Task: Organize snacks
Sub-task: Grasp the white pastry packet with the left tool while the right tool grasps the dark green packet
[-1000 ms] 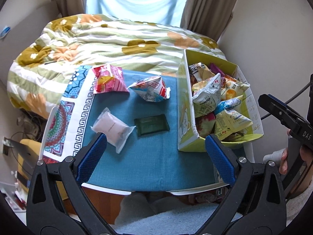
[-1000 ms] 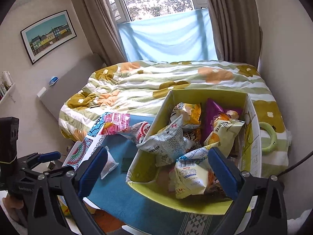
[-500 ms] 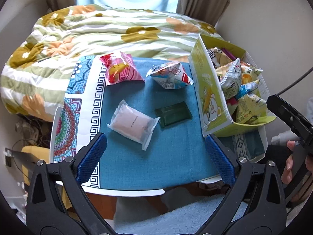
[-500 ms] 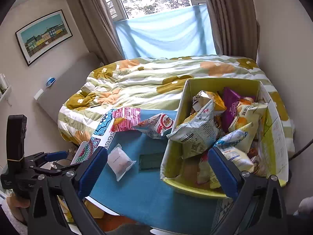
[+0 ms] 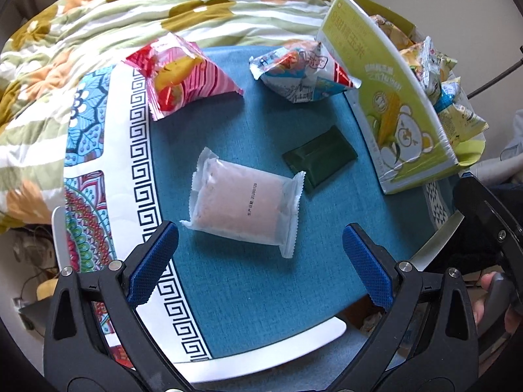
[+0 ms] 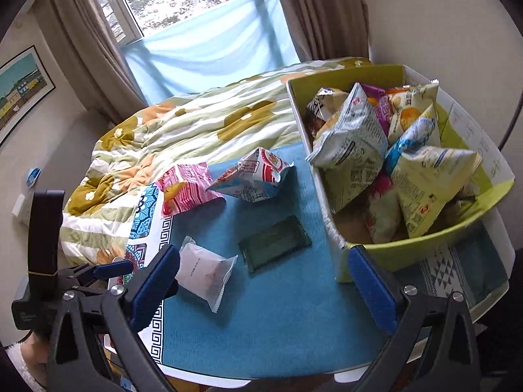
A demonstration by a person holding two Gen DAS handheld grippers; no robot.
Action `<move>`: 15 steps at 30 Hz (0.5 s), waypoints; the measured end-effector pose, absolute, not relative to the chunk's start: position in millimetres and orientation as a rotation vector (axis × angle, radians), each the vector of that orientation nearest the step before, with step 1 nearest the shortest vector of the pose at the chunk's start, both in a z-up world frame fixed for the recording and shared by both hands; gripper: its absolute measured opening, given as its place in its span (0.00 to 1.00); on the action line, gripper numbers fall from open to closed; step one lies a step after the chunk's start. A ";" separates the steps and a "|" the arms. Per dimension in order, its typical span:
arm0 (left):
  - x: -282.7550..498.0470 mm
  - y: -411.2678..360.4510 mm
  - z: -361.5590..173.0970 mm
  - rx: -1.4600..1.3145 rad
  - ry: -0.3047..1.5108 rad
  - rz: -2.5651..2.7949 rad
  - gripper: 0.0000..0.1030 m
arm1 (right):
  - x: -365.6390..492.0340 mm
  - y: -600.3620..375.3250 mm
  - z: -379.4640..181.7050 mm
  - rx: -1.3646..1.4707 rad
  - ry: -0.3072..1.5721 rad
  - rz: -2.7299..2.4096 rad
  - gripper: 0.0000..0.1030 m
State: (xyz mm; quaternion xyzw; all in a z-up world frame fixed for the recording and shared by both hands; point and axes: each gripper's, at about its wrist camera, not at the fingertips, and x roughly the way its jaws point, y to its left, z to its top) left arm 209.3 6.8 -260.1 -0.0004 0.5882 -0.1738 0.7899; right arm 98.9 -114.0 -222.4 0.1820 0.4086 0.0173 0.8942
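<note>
Four snacks lie on the blue tablecloth (image 5: 248, 294): a white-wrapped pink cake (image 5: 243, 201), a dark green packet (image 5: 318, 156), a pink and red bag (image 5: 178, 75) and a blue and white bag (image 5: 300, 73). My left gripper (image 5: 258, 263) is open and empty, just above and in front of the white-wrapped cake. My right gripper (image 6: 261, 285) is open and empty over the table's near side; the cake (image 6: 204, 269) and green packet (image 6: 274, 243) lie ahead of it. A yellow-green box (image 6: 425, 248) full of snack bags stands at the right.
A bed with a flowered quilt (image 6: 183, 130) adjoins the table's far side. The box (image 5: 392, 111) stands along the table's right edge. The cloth's patterned border (image 5: 108, 170) runs along the left. A window with curtains (image 6: 202, 32) is behind.
Both grippers have moved down and closer to the table. The left one has shifted towards the white-wrapped cake, which now looms larger. Both stay open and empty.
</note>
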 end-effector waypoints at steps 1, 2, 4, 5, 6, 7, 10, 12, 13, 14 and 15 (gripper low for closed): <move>211.4 5.7 -269.1 0.010 1.274 -0.378 0.97 | 99.3 -109.7 -229.5 0.387 0.851 0.017 0.99; 214.1 5.0 -277.5 0.016 1.280 -0.382 0.97 | 100.1 -106.3 -235.2 0.394 0.855 -0.007 0.99; 218.9 3.7 -290.6 0.022 1.276 -0.380 0.97 | 103.7 -101.7 -247.8 0.420 0.863 -0.045 0.99; 221.6 3.3 -296.5 0.024 1.272 -0.377 0.97 | 105.6 -99.8 -254.3 0.436 0.866 -0.061 0.99; 224.2 2.9 -301.9 0.026 1.269 -0.372 0.97 | 108.1 -98.1 -260.3 0.450 0.870 -0.075 0.99; 226.2 2.3 -306.6 0.025 1.266 -0.372 0.97 | 111.3 -96.4 -266.4 0.459 0.873 -0.090 0.99; 228.6 -2.3 -319.3 0.040 1.261 -0.376 0.97 | 119.8 -90.3 -280.8 0.478 0.882 -0.124 0.99; 229.6 -4.7 -326.6 0.044 1.261 -0.379 0.97 | 123.8 -87.2 -287.4 0.490 0.882 -0.143 0.99; 229.3 -5.4 -329.3 0.040 1.257 -0.380 0.97 | 126.2 -86.0 -290.9 0.496 0.881 -0.151 0.99; 230.0 -5.7 -331.4 0.031 1.253 -0.386 0.97 | 128.1 -83.9 -293.5 0.500 0.880 -0.157 0.99; 231.1 -6.7 -333.5 0.025 1.255 -0.390 0.97 | 130.2 -82.7 -297.1 0.505 0.879 -0.162 0.99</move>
